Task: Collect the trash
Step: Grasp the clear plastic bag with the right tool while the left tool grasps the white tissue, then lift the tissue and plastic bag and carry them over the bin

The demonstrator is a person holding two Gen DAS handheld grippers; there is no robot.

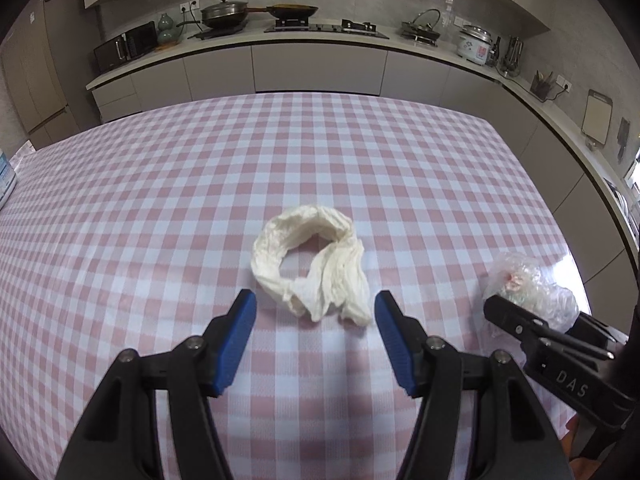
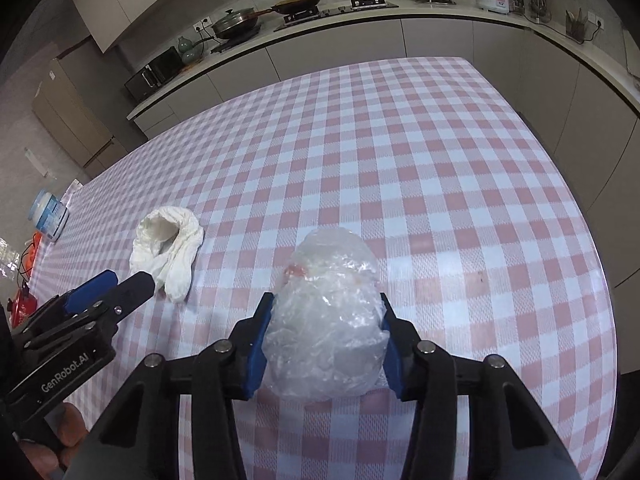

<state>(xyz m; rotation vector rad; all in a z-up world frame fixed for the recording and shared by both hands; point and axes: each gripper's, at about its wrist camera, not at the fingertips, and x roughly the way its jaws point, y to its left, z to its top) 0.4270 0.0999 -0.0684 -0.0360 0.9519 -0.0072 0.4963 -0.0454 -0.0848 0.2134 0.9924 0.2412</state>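
A worktop (image 1: pixel 160 208) covered in a pink-and-white checked cloth is recorded in both views, with a kitchen counter behind it.

Left wrist view: the left gripper (image 1: pixel 315 308) is seen with its blue fingers (image 1: pixel 240 340) set wide apart, nothing between the pads. A crumpled white tissue (image 1: pixel 312 264), twisted into a loose ring, lies flat on the cloth just ahead of the fingertips and roughly centred on the gap; its near edge is close to the right fingertip, but contact cannot be confirmed. At the right margin the right gripper (image 1: pixel 496 308) is seen from the side only, its tip against a clear plastic wad (image 1: pixel 532 288); the grip itself is not visible from here.

Right wrist view: the grip is shown plainly. The right gripper (image 2: pixel 326 308) is closed on the crumpled clear plastic bag (image 2: pixel 324 320), both blue pads pressed into its flanks. The bag bulges forward past the fingertips and sits on or just above the cloth; which cannot be told. A reddish scrap is visible inside it.

Shown only in this view: a white jar with a blue label (image 2: pixel 49 216) near the far left edge of the worktop, and part of a hand (image 2: pixel 60 440) on the left gripper's handle. The tissue (image 2: pixel 168 252) is seen to the left, well apart from the bag.
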